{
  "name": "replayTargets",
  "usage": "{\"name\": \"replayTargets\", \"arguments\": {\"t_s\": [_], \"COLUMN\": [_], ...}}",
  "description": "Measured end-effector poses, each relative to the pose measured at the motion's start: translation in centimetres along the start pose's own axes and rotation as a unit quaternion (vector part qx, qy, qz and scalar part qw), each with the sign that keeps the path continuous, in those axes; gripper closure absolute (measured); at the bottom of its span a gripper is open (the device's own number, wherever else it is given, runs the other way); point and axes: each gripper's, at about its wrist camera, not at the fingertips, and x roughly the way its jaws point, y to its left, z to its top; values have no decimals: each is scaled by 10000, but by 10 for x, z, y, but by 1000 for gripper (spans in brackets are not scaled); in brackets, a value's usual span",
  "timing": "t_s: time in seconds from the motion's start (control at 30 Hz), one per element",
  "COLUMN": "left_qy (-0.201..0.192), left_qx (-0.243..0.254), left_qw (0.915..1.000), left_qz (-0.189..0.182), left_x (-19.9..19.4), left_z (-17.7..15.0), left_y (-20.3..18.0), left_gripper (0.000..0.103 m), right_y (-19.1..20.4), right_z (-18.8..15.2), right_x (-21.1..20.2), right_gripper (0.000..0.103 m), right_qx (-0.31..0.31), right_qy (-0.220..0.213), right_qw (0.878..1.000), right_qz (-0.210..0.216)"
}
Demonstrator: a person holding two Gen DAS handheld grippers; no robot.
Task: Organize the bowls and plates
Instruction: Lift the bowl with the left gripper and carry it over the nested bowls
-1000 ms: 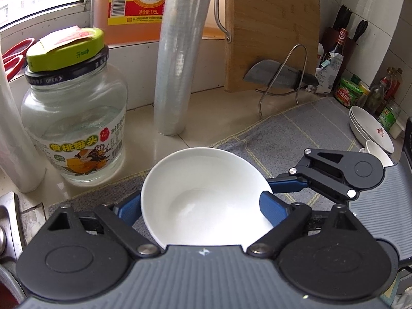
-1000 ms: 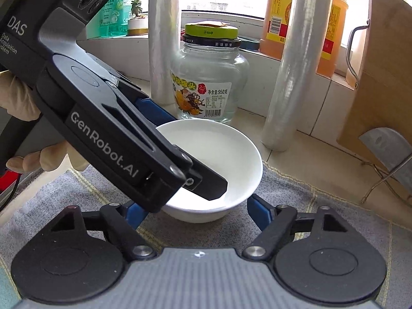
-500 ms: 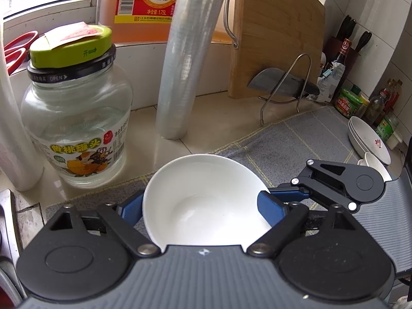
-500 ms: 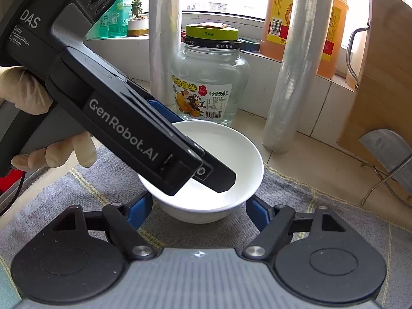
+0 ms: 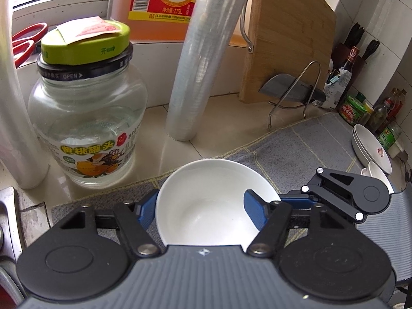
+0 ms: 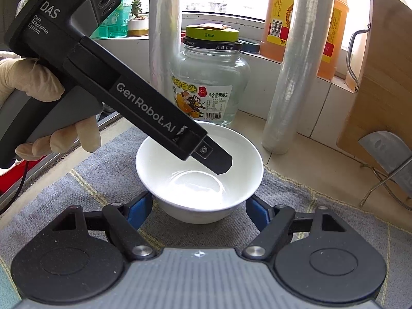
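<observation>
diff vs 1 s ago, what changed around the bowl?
The left gripper has just closed its jaws onto the white bowl; its blue pads now press the bowl's sides, where a second ago they stood clear. The right gripper stays open, flanking the bowl. Bowl, glass jar and grey mat stayed put.

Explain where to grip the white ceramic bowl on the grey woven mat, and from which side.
Pinch the white ceramic bowl by its thin rim, coming down from above: it stands upright and empty, so the wall can be clamped inside and outside.
</observation>
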Motion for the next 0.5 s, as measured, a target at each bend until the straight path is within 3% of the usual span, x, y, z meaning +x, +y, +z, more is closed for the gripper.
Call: {"name": "replayTargets", "arguments": {"t_s": [0.5], "left_qy": [-13], "left_qx": [-56], "left_qw": [10000], "left_qz": [-81], "left_x": [-7], "left_z": [0], "left_y": [-4], "left_gripper": [36], "right_y": [1], "right_z": [2], "right_x": [-6], "right_gripper": [20], "right_qx": [81], "right_qy": [95], "right_qw": [9999], "right_qz": [31]}}
